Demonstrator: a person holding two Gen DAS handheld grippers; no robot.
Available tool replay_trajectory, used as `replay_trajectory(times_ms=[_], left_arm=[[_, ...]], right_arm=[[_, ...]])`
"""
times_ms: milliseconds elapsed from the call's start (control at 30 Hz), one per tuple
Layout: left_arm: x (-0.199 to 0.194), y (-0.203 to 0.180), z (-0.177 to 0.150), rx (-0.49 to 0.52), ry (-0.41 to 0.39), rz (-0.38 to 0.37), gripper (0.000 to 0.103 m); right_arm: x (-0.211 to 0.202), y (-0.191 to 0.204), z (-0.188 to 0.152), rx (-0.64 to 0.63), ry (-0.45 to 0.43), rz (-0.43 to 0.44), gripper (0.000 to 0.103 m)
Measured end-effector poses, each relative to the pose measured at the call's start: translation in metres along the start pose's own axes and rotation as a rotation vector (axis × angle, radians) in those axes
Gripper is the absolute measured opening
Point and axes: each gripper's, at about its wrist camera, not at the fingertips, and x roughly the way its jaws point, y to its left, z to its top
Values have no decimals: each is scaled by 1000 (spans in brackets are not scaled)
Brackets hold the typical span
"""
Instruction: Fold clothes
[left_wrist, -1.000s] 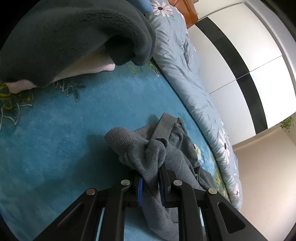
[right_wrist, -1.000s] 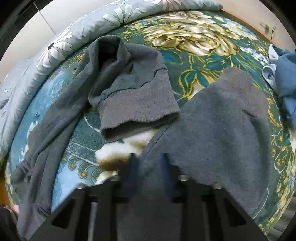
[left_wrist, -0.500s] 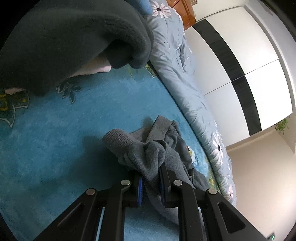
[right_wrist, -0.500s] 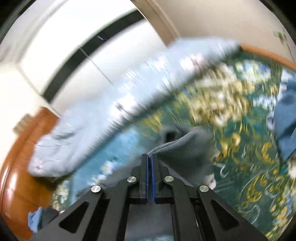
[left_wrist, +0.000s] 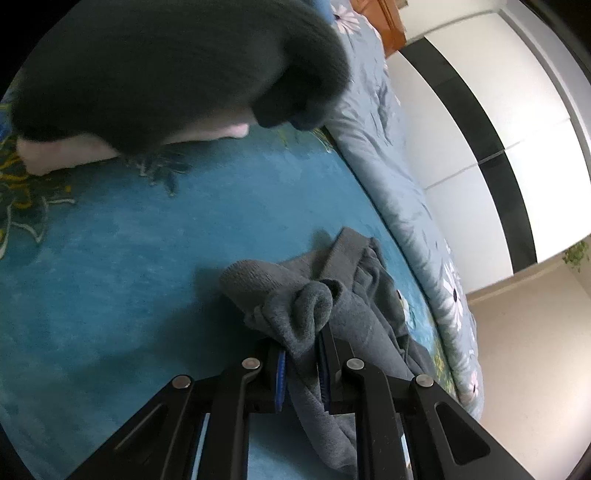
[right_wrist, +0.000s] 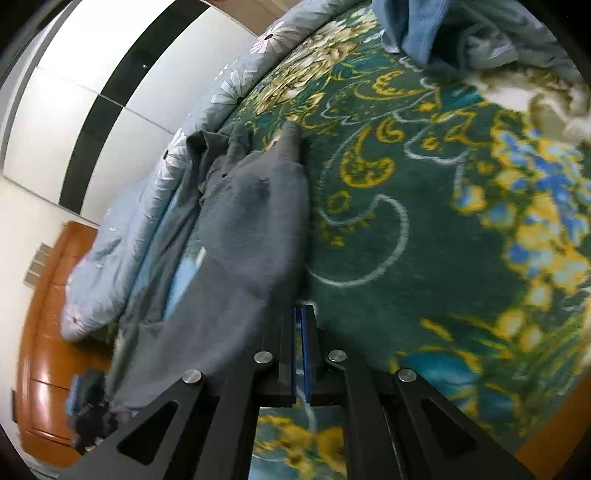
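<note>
**Mei:** Left tool (left_wrist: 301, 363) is clamped on a bunch of the grey sweater (left_wrist: 295, 310); the cloth sits between the two blue pads, low in the middle of the left view. And the right one?

**Jonas:** Right tool (right_wrist: 298, 332) has its pads together. In the right view the grey sweater (right_wrist: 251, 229) runs from the left of the frame down to the tool, and its edge goes to the left finger. I cannot tell for sure if a thin edge is pinched between the pads or only lies beside them.

**Mei:** Where does the sweater lie?

**Jonas:** On the bed, on the blanket (right_wrist: 424, 221) with yellow flowers, near the light blue quilt (right_wrist: 122, 254) at the left of the frame. Part of it is lifted, the rest is rumpled.

**Mei:** So how to do this step well?

**Jonas:** I think the step is to stretch the sweater flat between the two tools before the fold. First be sure the right tool really holds an edge. Then I would pull the tools apart evenly and low over the blanket, so the cloth opens without twisting. The left grip is on a thick lump, so it may hold several layers; a hard pull could drag the whole sweater.
</note>
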Motion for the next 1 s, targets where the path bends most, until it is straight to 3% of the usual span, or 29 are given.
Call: replay_trajectory(times_ms=[200,367,433,533,700,800,1000], left_arm=[[-12,15,-1,-48,-36,17,11],[-16,31,0,-91,-48,45,11],[-14,35,1,-101,-44,59,11],[-13,31,0,-75,-48,73,11],[-9,31,1,-73,-37,88,11],[-6,31,0,-78,-31,85,11],[1,27,3,-88,-13,73,11]], right_arm=[[-22,-4,15,-19,-70,36,4],[-4,8,48,-45,-91,35,6],[11,13,61,-53,-79,17,19],[30,15,71,-16,-61,15,25],[46,15,72,20,-46,0,25],[43,16,71,29,-61,15,5],[-15,6,71,-24,-201,7,4]])
